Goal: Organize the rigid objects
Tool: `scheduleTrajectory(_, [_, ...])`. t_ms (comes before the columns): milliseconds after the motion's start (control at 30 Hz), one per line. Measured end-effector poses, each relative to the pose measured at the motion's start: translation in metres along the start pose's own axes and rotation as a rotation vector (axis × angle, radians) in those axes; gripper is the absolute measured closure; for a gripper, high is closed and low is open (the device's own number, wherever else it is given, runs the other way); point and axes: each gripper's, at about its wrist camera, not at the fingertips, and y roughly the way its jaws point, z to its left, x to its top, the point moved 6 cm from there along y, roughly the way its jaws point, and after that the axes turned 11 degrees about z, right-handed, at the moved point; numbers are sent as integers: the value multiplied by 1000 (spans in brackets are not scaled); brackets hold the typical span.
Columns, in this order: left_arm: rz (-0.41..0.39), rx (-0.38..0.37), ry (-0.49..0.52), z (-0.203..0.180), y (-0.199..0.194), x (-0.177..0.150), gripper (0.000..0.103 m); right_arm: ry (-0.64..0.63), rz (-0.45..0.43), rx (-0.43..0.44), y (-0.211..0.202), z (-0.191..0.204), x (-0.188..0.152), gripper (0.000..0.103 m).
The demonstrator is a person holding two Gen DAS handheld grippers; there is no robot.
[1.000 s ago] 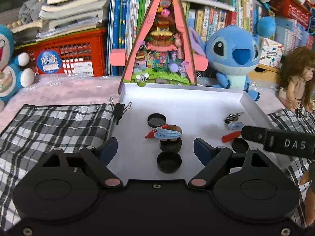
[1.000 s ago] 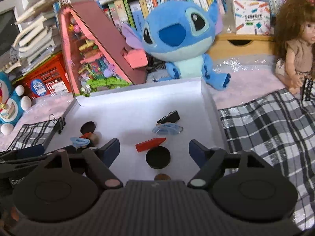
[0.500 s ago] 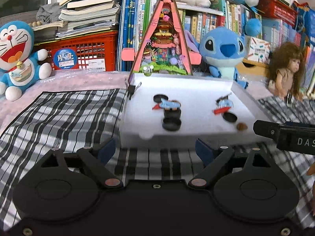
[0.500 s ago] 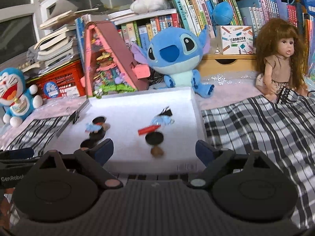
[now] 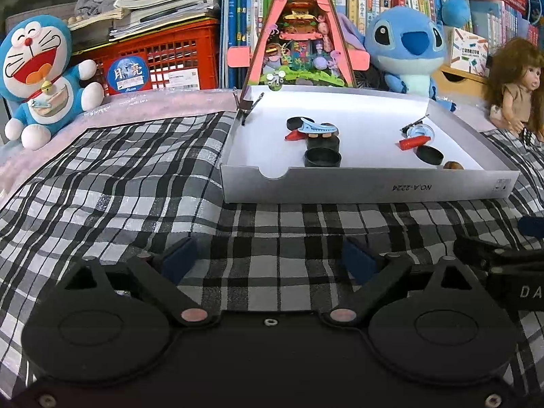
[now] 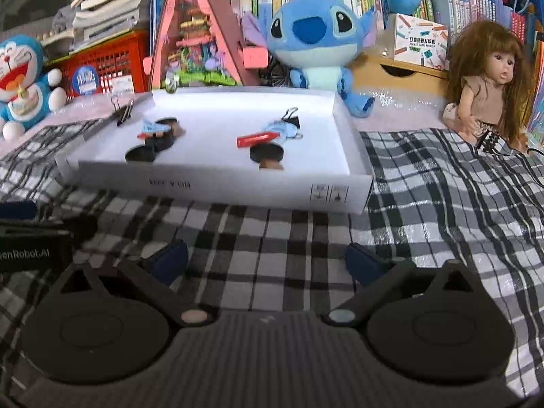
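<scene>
A shallow white box lid (image 5: 367, 187) (image 6: 217, 188) lies on the checked cloth. In it sit black round caps (image 5: 322, 157) (image 6: 267, 152), a blue hair clip (image 5: 316, 130) (image 6: 153, 128), red crayon-like sticks (image 5: 412, 142) (image 6: 255, 138), a second blue clip (image 6: 278, 126) and a small brown piece (image 5: 454, 165). A black binder clip (image 5: 245, 107) (image 6: 123, 113) is on the lid's far left corner. My left gripper (image 5: 270, 260) and right gripper (image 6: 267, 260) hover over the cloth in front of the lid, jaws still opening, nothing between them.
Behind the lid stand a pink triangular toy house (image 5: 301, 30), a blue plush (image 6: 316, 40), a blue-and-white cat plush (image 5: 44, 71), a doll (image 6: 486, 78), a red crate (image 5: 159, 61) and bookshelves. The checked cloth (image 6: 442, 204) spreads all around.
Both grippers have drawn back from over the lid to the cloth in front of it, and their jaws have spread wider. The objects in the lid have stayed put.
</scene>
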Motion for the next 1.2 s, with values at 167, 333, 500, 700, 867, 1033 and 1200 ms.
scheduleTrajectory(167, [16, -15, -11, 1, 5, 1, 0, 8, 12, 12, 3, -2, -2, 0])
scheduleTrajectory(333, [17, -15, -12, 1, 5, 1, 0, 11, 13, 14, 3, -1, -2, 0])
scheduleTrajectory(500, [17, -16, -12, 2, 5, 1, 0, 14, 13, 17, 3, -2, -1, 0])
scheduleTrajectory(700, [17, -15, -12, 2, 5, 1, 0, 15, 12, 18, 3, -2, -1, 0])
scheduleTrajectory(867, [17, -15, -12, 2, 5, 1, 0, 15, 12, 18, 3, -2, -1, 0])
scheduleTrajectory(1033, [17, -16, -12, 2, 5, 1, 0, 15, 12, 18, 3, -2, -1, 0])
scheduleTrajectory(1200, [18, -15, -10, 1, 5, 1, 0, 16, 12, 18, 3, -2, -1, 0])
